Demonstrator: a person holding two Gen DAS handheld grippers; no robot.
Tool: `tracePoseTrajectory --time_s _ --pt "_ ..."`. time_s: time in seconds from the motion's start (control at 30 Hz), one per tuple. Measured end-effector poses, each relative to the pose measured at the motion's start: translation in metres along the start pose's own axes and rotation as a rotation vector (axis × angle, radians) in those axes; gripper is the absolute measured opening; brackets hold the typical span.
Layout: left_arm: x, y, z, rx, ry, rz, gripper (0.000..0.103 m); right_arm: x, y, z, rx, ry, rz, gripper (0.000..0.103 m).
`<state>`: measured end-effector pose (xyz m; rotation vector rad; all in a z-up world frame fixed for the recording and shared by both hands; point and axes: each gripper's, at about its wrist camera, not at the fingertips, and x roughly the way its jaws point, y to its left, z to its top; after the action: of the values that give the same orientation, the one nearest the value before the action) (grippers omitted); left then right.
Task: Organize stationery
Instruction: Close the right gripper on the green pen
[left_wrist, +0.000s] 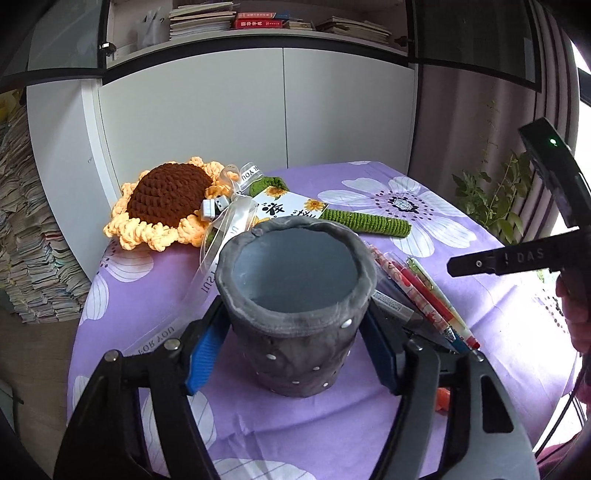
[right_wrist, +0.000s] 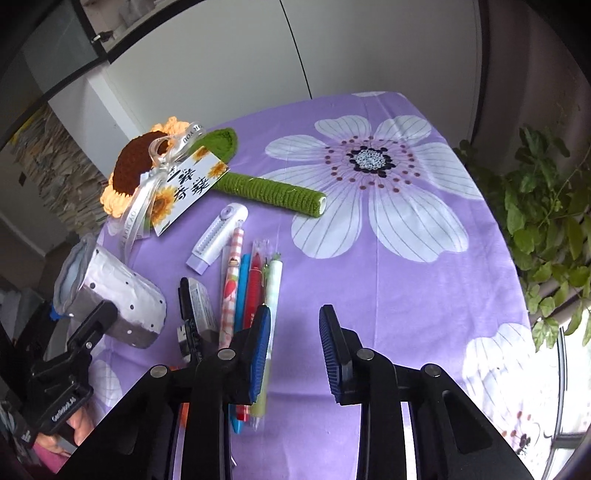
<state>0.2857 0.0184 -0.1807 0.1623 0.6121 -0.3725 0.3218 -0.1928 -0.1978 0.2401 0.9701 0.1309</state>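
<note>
A grey studded pen holder (left_wrist: 295, 280) stands empty on the purple flowered cloth (left_wrist: 332, 424). My left gripper (left_wrist: 293, 325) is shut on it, blue pads pressed against both sides of its wall. Beside it lie several pens: a pink-checked one (right_wrist: 232, 280), a blue one (right_wrist: 242, 291), a red one (right_wrist: 255, 291) and a pale green one (right_wrist: 275, 288), plus a black marker (right_wrist: 188, 314). A purple-white correction tape (right_wrist: 218, 232) lies beyond them. My right gripper (right_wrist: 294, 317) hovers open just right of the pens, with only cloth between its pads; the pale green pen runs under its left finger.
A crochet sunflower (right_wrist: 136, 166) with a green stem (right_wrist: 273, 194), ribbon and card (right_wrist: 188, 188) lies at the back left. A leafy plant (right_wrist: 546, 229) stands past the table's right edge. White cabinets rise behind, and stacked books stand at the left (left_wrist: 26, 258).
</note>
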Motion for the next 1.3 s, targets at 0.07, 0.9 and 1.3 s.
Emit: tracePoseTrajectory --time_s 0.07,0.9,1.3 --pt "0.0 0.002 0.0 0.018 0.0 -0.015 0.068 0.007 0.0 0.008 0.01 0.018 0.006 0.03" --pt "0.004 0.009 -0.009 0.067 -0.015 0.09 0.071 0.053 0.022 0.037 -0.021 0.114 -0.136 0.022" --pt "0.014 0.031 -0.013 -0.086 0.037 0.082 0.069 0.019 0.026 0.033 -0.022 0.023 -0.076 0.016"
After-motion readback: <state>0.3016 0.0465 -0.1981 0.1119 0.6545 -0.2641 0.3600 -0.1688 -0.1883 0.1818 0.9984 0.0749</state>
